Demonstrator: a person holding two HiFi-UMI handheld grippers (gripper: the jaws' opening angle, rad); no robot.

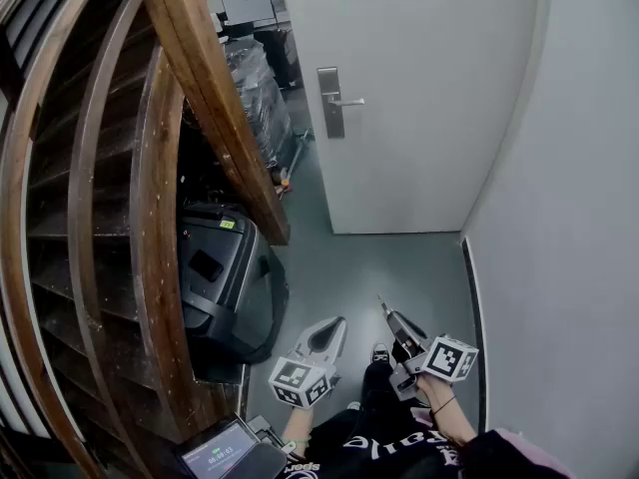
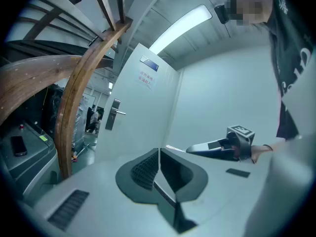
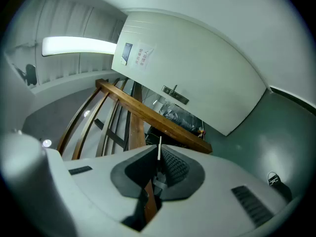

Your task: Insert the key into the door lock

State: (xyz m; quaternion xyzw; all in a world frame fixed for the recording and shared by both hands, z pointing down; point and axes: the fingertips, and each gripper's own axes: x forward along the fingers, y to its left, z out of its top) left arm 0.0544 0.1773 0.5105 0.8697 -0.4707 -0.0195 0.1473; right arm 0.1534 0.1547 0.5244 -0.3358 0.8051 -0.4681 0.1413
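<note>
The person held the right tongs [image 1: 390,318] low over the grey-green floor [image 1: 359,267]. The jaws were squeezed shut on a thin silver metal key [image 1: 380,304]. The key's blade stuck out past the tips and pointed up toward the big white door [image 1: 429,138]. The key was well apart from the silver lock plate with its lever handle [image 1: 332,101], which sat higher up on the door. The left tongs [image 1: 335,327] hung just beside the right tongs, with the jaws together and nothing between them. A curved brown wooden stair rail [image 1: 205,78] and a big black plastic box [image 1: 228,285] stood on the left.
</note>
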